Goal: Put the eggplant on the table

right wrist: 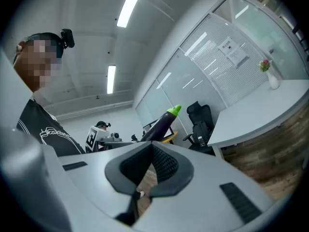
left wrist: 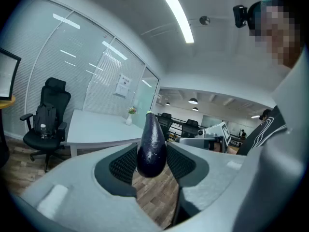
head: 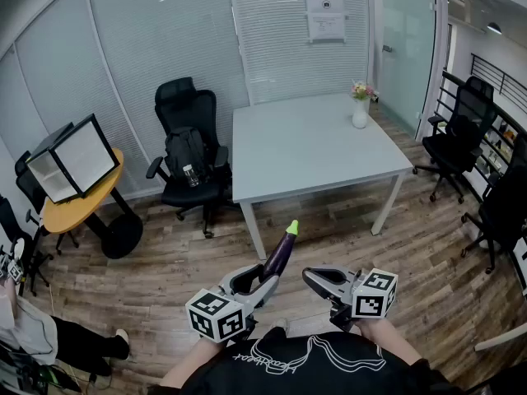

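Clamping eggplant (head: 280,252) in left gripper (head: 265,283), green stem up, over wood floor (head: 428,253) near side of white table (head: 313,146); holding right gripper (head: 313,278) just right, jaws together, empty

In the head view, the eggplant (head: 280,252), just in front of the grey table (head: 321,146), has its lower end hidden between the jaws of the left gripper (head: 265,276). In the right gripper view, that same end disappears behind the closed jaws of the right gripper (right wrist: 151,145). The notice (head: 326,13) on the wall behind the table carries print too small to read. Well to the left of the table, a person (head: 74,340) is cut off by the picture's edge, so only legs and a shoe show. To the right of the table, a black chair (head: 504,206) is cut by the edge.
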The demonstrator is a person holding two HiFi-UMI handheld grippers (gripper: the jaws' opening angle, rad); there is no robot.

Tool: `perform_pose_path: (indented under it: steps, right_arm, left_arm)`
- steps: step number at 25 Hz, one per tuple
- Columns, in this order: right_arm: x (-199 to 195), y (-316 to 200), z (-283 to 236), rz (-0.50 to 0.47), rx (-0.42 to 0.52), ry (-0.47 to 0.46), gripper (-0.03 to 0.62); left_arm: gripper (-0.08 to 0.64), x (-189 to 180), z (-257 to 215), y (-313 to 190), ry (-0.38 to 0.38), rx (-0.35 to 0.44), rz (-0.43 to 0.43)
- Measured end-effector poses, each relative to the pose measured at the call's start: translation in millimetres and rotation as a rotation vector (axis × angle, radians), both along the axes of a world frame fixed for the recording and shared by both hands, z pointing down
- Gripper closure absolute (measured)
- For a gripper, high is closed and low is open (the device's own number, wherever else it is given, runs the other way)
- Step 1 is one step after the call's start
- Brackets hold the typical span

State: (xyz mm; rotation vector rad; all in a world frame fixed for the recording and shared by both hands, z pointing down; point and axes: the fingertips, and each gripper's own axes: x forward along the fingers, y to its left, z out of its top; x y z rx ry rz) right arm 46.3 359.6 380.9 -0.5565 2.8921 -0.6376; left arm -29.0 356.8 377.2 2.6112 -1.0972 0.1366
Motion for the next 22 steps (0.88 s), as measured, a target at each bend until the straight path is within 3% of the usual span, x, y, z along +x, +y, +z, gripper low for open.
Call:
perform_pose_path:
  steps: [12, 22]
  right_arm:
    - [-1, -11, 7, 0.02, -0.03, -0.014, 0.583]
    - [-6, -58, 15, 0.063, -0.04, 0.022, 0.583]
  left_arm:
    - [0.365, 2, 8, -10, 0.023, -0.029, 0.03]
    - [0.365, -10, 19, -56, 0.055, -0.049, 0.031]
